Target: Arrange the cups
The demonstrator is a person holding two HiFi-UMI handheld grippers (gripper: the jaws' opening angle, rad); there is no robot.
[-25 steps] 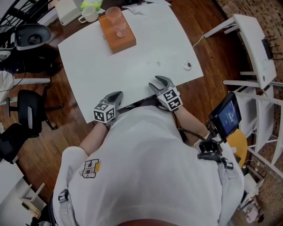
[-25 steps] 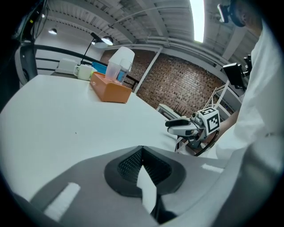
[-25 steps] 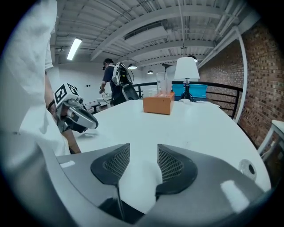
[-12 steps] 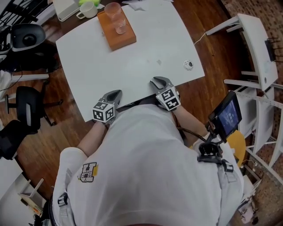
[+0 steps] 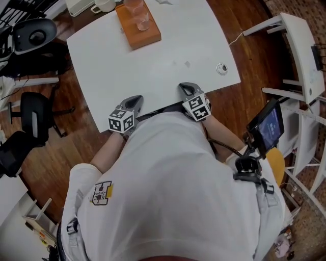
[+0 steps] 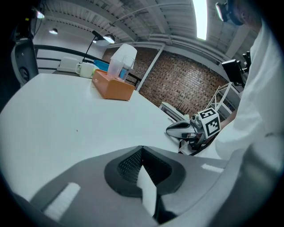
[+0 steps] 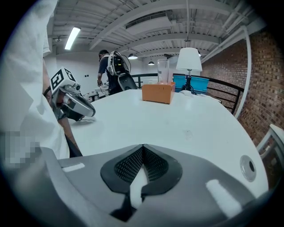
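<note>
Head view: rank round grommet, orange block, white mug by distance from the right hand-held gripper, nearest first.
From the right hand-held gripper:
1. round grommet, just to its right, near the table edge.
2. orange block, far side, ahead-left.
3. white mug, beyond the block, at the picture's top.

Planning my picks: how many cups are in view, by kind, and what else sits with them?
Clear glass: 1
White mug: 1
Orange box under the glass: 1
Total: 3
</note>
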